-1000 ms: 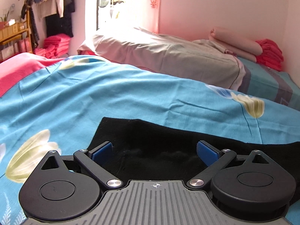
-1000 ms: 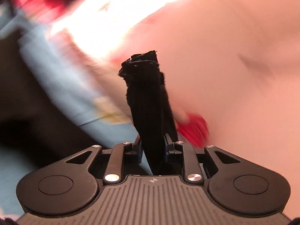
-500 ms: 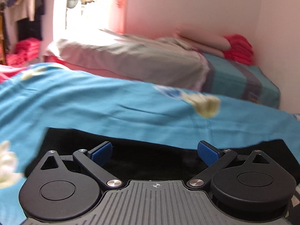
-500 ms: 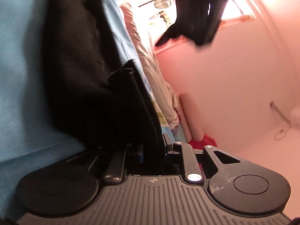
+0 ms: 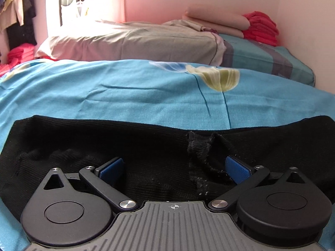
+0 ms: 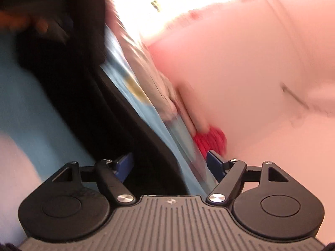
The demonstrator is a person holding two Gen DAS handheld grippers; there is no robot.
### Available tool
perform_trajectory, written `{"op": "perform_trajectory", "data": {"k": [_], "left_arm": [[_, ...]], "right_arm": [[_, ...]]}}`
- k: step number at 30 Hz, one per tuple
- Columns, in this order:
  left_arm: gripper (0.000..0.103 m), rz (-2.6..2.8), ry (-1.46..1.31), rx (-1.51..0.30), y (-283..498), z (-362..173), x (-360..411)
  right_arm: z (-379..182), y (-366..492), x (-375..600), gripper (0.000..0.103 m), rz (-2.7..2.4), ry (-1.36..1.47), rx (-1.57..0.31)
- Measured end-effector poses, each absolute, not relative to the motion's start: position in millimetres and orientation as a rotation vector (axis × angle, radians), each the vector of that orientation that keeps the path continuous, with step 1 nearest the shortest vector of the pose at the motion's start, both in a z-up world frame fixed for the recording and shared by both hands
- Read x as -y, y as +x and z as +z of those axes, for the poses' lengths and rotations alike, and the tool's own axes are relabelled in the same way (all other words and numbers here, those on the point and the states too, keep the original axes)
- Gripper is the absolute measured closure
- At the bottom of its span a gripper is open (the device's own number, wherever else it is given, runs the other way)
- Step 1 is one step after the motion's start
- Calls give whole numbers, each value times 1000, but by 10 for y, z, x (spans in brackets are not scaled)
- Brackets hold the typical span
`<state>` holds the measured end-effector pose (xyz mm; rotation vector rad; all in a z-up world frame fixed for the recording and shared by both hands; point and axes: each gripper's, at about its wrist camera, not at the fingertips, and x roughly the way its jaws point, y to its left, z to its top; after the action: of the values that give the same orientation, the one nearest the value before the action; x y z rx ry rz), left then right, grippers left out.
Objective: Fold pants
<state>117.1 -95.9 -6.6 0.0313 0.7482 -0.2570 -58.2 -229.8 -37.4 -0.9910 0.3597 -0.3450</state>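
The bed (image 5: 146,96) fills most of my left view, covered by a bright blue sheet (image 5: 104,92) with a pale flower print at right of centre. Across the lower half of that frame lie the black pants (image 5: 146,146), spread flat in a wide band from the left edge to the right edge, with a rumpled fold of their fabric standing up just right of centre. Behind them, in the upper middle, sits a grey folded quilt (image 5: 129,41), and in the upper right a stack of red cloth (image 5: 261,27) rests against the pink wall. My left gripper (image 5: 174,167) hangs low over the pants with its blue pads spread wide, nothing between them. My right view is tilted and blurred; the pants (image 6: 117,108) run as a dark strip from upper left to lower centre. My right gripper (image 6: 169,165) is spread wide too, holding nothing.
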Motion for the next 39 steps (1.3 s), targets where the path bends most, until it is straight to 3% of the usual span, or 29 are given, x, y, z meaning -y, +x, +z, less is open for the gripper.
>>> {"op": "perform_trajectory", "data": {"k": [4,6,8,12,15,17,20,22,24,28,32,37,39], "left_arm": [[0,-254,30,-746,1178,-67,975],[0,-252,31,-745,1171,-65,976],[0,-252,28,-746,1174,-63,973],[0,-253,29,-745,1178,-66,967],[0,-258,31,-743,1176,-67,971],[0,-263,33,-742,1174,-69,977],[0,-264,33,-742,1174,-74,972],[0,-262,32,-743,1173,-74,972],[0,-261,31,-743,1172,-74,973],[0,-262,31,-743,1172,-73,971],[0,-263,31,-743,1173,-72,969],[0,-263,31,-743,1172,-70,967],[0,-263,29,-744,1174,-71,965]], "right_arm": [[-216,-536,2822,24,-531,-807,-457],[-114,-529,2766,37,-482,-701,-463],[-126,-558,2593,38,-358,-749,-435],[-325,-436,2497,29,-310,-918,-386],[-236,-256,3057,13,-429,-718,-462],[-68,-349,3278,13,-420,-528,-499],[-114,-209,3127,13,-426,-641,-491],[-78,-288,2988,23,-368,-652,-522],[136,-453,2990,22,-208,-558,-556],[583,-620,3257,11,6,-209,-533],[643,-441,3746,8,-45,172,-546],[288,-77,4029,27,-107,509,-714],[156,-43,3958,27,-113,556,-717]]}}
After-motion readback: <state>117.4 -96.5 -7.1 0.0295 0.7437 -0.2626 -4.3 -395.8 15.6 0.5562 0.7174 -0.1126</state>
